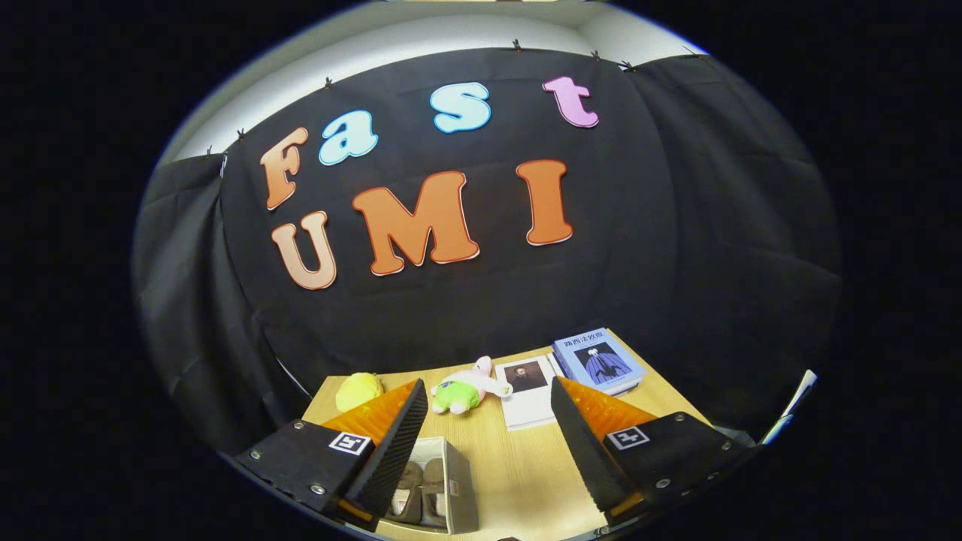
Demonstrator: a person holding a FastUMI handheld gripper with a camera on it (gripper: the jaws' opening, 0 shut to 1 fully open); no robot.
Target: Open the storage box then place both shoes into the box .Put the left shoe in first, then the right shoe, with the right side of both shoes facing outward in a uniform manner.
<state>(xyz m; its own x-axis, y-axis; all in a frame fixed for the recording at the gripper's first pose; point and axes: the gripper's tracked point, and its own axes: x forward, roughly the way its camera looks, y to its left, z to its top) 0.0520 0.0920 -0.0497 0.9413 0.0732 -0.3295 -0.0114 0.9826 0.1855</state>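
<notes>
Box [455, 488] open on the table [526, 466], 2 shoes [421, 492] inside, gripper [488, 409] empty.
One box, low between the fingers and close to the left finger [394, 451], which covers its left side; lid not visible. Two brown shoes lie side by side in it, touching, toes pointing away from the camera; which side faces out, cannot tell. Gripper spread wide, both fingers apart and holding nothing, raised above the table. Beyond the fingertips: 1 pink-and-green plush [467, 389] lying near the middle, 1 yellow plush [358, 391] just behind the left fingertip, partly hidden. Two books: 1 white with a portrait [528, 398] beside the pink plush, 1 blue [599, 362] just past it near the table's far corner, almost touching the white one. Black cloth wall behind the table.
</notes>
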